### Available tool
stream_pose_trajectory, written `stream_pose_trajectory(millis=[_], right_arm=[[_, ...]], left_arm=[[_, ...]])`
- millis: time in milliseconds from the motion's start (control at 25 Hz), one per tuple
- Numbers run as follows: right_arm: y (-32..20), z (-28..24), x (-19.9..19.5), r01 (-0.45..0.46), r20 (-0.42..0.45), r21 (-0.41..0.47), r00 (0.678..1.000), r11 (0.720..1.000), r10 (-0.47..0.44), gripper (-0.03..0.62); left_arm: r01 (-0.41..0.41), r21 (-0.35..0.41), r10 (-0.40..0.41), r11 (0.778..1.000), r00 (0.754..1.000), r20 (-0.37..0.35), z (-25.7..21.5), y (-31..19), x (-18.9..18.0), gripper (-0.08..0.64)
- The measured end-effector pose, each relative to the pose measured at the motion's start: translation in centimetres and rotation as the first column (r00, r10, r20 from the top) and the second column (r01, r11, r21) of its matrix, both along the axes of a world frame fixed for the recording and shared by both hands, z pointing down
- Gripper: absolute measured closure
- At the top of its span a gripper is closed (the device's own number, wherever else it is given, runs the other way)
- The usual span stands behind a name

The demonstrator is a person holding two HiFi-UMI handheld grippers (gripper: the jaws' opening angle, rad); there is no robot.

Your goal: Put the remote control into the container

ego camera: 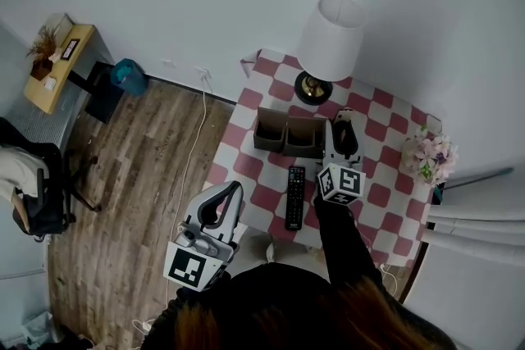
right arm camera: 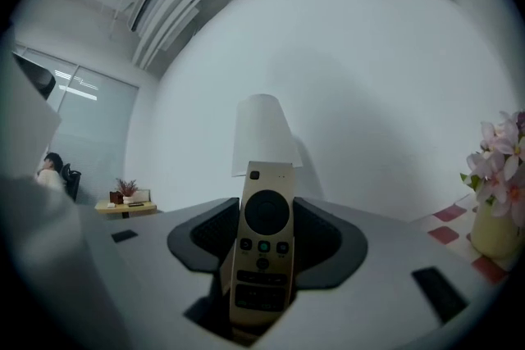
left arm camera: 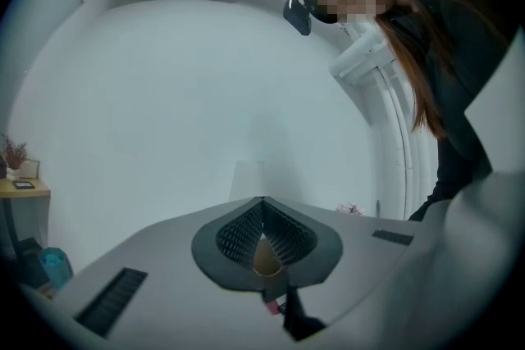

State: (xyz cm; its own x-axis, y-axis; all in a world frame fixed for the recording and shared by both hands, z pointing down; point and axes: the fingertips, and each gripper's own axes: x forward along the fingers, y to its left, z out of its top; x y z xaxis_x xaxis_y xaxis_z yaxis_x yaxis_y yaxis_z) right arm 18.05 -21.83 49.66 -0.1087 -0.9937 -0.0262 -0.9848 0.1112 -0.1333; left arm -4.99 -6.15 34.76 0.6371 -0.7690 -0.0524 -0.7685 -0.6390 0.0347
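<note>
**ITEM: slim gold remote, in R gripper, not yet in container**

- **Location:** We log the gold remote (right arm camera: pixel 262 250) between the jaws of the right gripper (right arm camera: pixel 264 209). It lies lengthwise along them, button face to the gripper cam. The top end pokes out past the fingertips and the lower end sits deep in the throat. In the head view the gripper hangs over the checked table (ego camera: pixel 385 193), just beside the right end of the brown two-bay container (ego camera: pixel 286 145).
- **Grip state:** R jaws stand wide and clamp the remote by its long edges. The left gripper (left arm camera: pixel 262 217) is closed on nothing and held off the table edge.
- **Handling (our est.):** Light, rigid plastic shell, approx. flat. The finish looks smooth, so it is prob. slippery along its length. It's not fragile, but the buttons are best left unpressed.
- **Where to hold:** Side edges at mid-to-lower body, as now. That keeps pads off the keys and leaves the top end free to go into a bay first.
- **Also present:** A black remote (ego camera: pixel 295 197) lies flat on the cloth in front of the container. The lamp (ego camera: pixel 328 37) stands behind it.
</note>
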Motion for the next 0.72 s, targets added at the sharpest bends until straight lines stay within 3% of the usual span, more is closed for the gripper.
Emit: stream_pose_trajectory(millis=[160,520,720], right_arm=[[0.6,1.0,-0.5,-0.001,-0.042,-0.043,0.999,0.999,-0.001,0.380],[1.7,4.7,-1.3,-0.006,-0.139,-0.181,0.990,0.984,-0.019,0.382],[1.9,5.3,-1.5,0.010,-0.155,-0.201,0.987,0.980,-0.042,0.388]], left_arm=[[-0.004,-0.052,0.005,0.999,1.000,0.030,1.3,0.4,0.1,0.554],[-0.014,-0.058,0.016,0.998,0.999,0.029,1.6,0.7,0.2,0.554],[0.000,-0.034,0.000,0.999,1.000,0.020,1.0,0.5,-0.1,0.554]])
